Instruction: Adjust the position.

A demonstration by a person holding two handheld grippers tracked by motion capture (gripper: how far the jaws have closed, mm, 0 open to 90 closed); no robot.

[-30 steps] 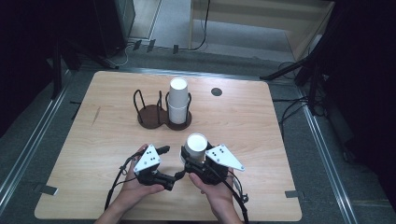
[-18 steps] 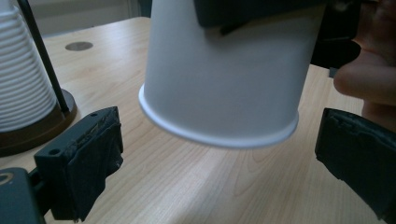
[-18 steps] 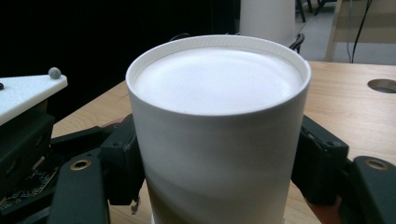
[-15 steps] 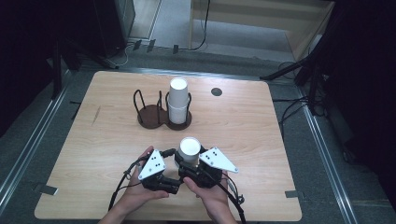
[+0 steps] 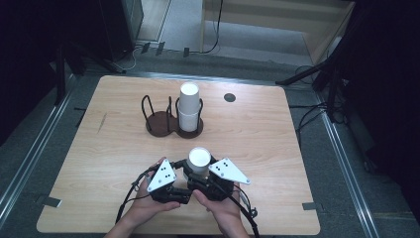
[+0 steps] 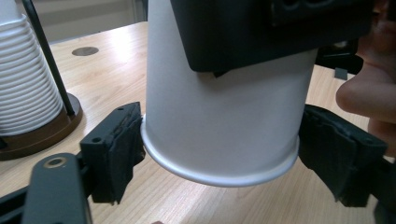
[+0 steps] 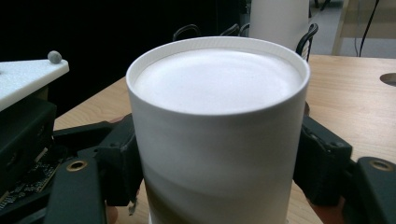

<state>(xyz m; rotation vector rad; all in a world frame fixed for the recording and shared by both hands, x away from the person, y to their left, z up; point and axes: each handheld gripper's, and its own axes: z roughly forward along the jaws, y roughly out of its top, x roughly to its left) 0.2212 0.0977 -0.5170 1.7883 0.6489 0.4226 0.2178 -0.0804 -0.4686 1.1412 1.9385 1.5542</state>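
While the left gripper (image 6: 219,149) is being closed, its jaws having just been narrowing, the rolled rim of an upturned white paper cup (image 6: 219,116) is being taken between its black pads (image 6: 123,140), which are lying against that rim on either side. Higher up, the same cup's wall is being gripped by the right gripper (image 7: 219,163), whose jaws have just been easing slightly apart while remaining around the cup. The cup is being held base-up, clear of the light wooden table (image 5: 277,144), near its front edge and between the person's two hands. It is being judged as very light, thin-walled and easily dented, with a smooth, somewhat slippery surface, so only gentle pressure is being called for. The stiffest places for a hold are being taken to be the rolled rim and the band just under the closed base, whereas the mid-wall is likely to buckle if squeezed. Farther back on the table, well apart from the grippers, a tall stack of white paper cups (image 5: 188,106) is standing in one ring of a dark brown two-ring wire cup holder (image 5: 161,121), the other ring being left free.
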